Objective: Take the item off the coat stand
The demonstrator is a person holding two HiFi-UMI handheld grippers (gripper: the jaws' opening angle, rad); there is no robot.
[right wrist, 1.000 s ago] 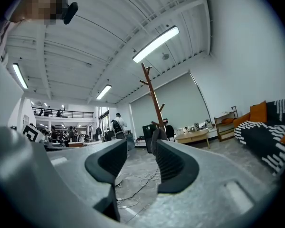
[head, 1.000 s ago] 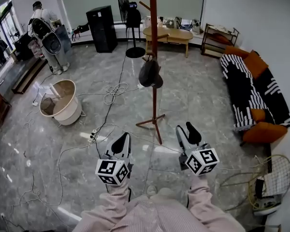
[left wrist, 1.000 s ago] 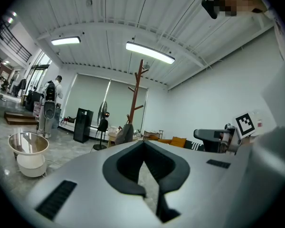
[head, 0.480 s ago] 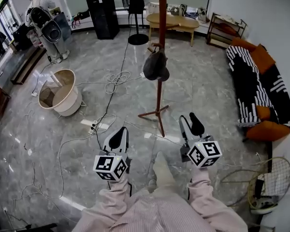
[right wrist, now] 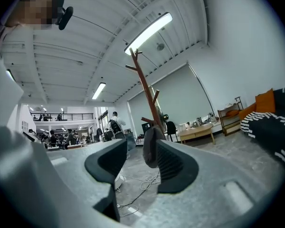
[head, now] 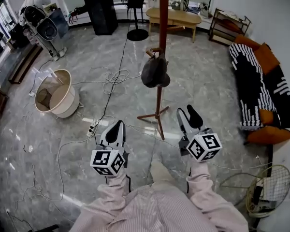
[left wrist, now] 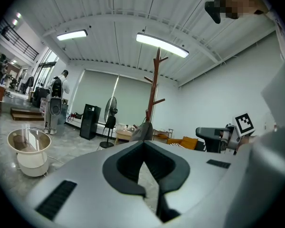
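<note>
Dark hat [head: 154,72] on coat stand [head: 163,13], beyond left gripper [head: 117,126] clenched empty, right gripper [head: 185,112] released (contents of tub [head: 70,99] unclear)

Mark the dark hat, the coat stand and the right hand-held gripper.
dark hat [head: 155,72], head view, on its crown.
coat stand [head: 163,18], head view, on its upright pole.
right hand-held gripper [head: 186,112], head view, midway between its open fingertips.

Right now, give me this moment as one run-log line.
stage: pre-grasp | dark hat hanging on coat stand | left gripper shut, empty | right gripper open, empty
</note>
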